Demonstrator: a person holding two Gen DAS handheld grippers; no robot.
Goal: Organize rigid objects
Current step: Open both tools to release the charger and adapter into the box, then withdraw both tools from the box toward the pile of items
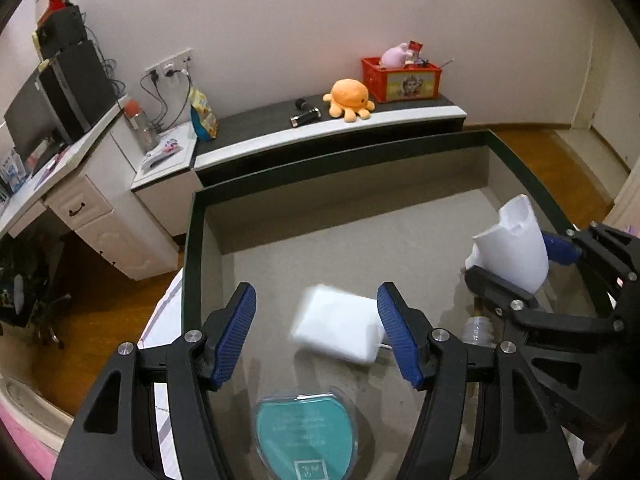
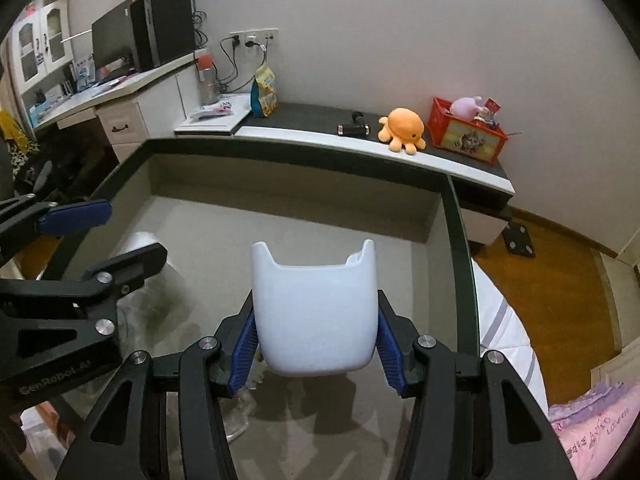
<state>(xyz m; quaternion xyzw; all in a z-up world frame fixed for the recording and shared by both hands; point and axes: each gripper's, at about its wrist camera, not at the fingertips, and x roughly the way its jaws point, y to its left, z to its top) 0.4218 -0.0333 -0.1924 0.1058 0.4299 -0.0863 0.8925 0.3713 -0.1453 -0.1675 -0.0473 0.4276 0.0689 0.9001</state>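
The right claw (image 2: pixel 316 344) is clamping a white plastic holder (image 2: pixel 314 312) between its blue pads, holding it above the glass-topped desk (image 2: pixel 460 240); the left claw (image 1: pixel 316 332) is hanging with jaws apart and gripping nothing; beneath its gap a white power adapter (image 1: pixel 338 326) is lying on the glass, a teal-lidded case (image 1: pixel 306 436) nearer; on the far ledge an orange plush octopus (image 1: pixel 348 100) is sitting left of a red crate (image 1: pixel 400 78).

Orange plush octopus (image 1: pixel 349 99) beside red crate (image 1: pixel 401 78)
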